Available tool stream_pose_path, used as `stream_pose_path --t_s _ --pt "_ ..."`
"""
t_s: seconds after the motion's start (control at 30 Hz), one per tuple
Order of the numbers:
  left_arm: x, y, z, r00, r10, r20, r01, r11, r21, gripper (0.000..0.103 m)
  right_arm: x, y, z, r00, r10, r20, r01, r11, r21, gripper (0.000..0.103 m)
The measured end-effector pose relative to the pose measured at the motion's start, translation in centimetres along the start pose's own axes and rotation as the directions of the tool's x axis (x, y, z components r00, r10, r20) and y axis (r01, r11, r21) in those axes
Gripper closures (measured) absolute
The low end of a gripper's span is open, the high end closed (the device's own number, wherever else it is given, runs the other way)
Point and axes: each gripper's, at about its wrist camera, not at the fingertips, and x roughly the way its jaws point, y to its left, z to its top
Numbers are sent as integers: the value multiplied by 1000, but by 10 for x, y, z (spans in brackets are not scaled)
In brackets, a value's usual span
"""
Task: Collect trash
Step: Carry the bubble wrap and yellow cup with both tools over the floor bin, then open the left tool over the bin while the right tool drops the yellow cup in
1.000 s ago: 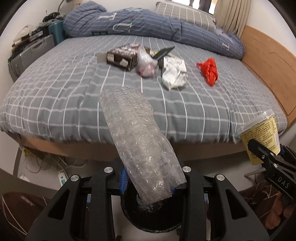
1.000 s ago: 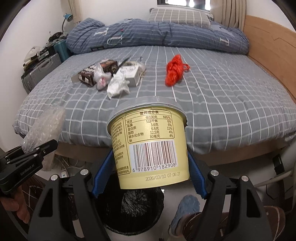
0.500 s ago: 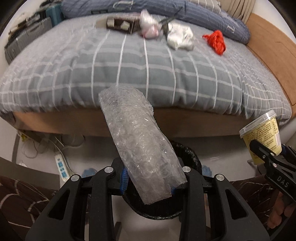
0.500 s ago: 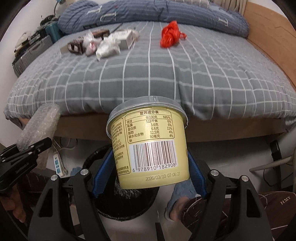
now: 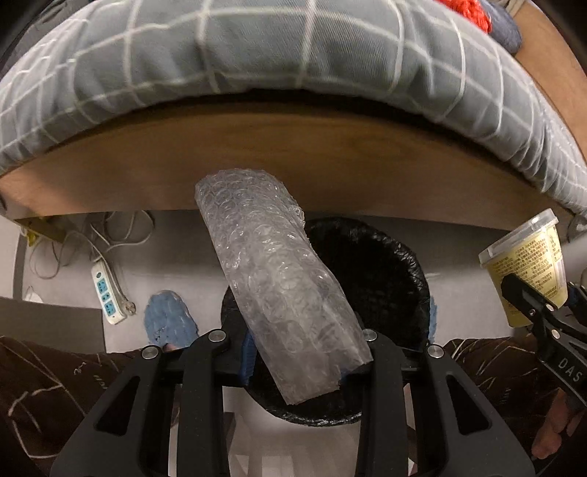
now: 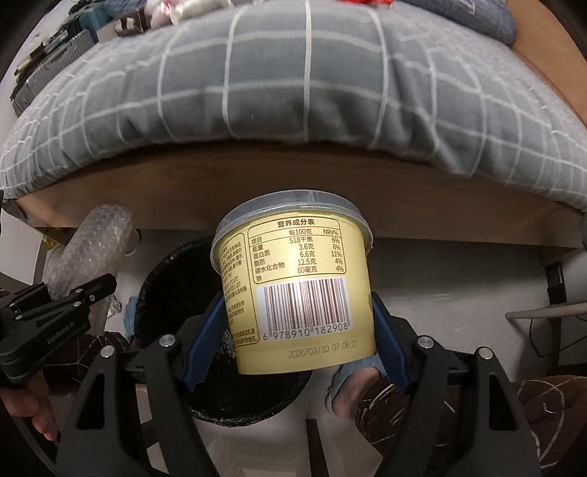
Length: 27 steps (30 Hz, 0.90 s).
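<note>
A bubble-wrap roll [image 5: 282, 290] is clamped in the left gripper [image 5: 304, 361] at frame centre, its long axis tilted up-left over the black-lined bin [image 5: 370, 279]. The yellow tub [image 6: 297, 290] is clamped upright in the right gripper [image 6: 293, 343], masking part of the bin. A power strip [image 5: 107, 293] is seen only in the left view, lower left.

Two grippers are in view: the left gripper [image 5: 301, 357] and the right gripper [image 6: 295, 345]. One roll of bubble wrap [image 5: 279, 290] and one yellow cup [image 6: 297, 286] count as held trash. One black-lined bin [image 5: 370, 271] stands on the near floor. One power strip [image 5: 107, 293] lies far left under the one bed [image 5: 256, 51]. One red bundle [image 5: 467, 11] shows at far right. About three or four blurred scraps [image 6: 161, 14] sit far left on the cover.
</note>
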Motion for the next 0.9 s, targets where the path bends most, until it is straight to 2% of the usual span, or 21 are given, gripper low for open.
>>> stream_pose_path --t_s 0.33,0.63,0.73,0.83,0.9 --pt "48 -38 2 996 -3 -94 9 997 72 72 34 -11 -9 997 -1 -74 3 1000 31 32" --pt "71 -77 -5 991 -11 -133 34 985 169 72 40 -35 -19 995 -24 -101 32 996 84 32" --pt "74 -85 -8 990 -18 -141 43 983 176 72 42 -40 -22 994 -30 -106 40 995 94 32" --pt "73 -89 -7 992 -11 -128 33 984 175 67 42 -44 -23 993 -36 -111 48 993 104 32" --pt "72 -87 -7 994 7 -110 12 985 172 50 43 -46 -24 993 -33 -112 45 993 107 32"
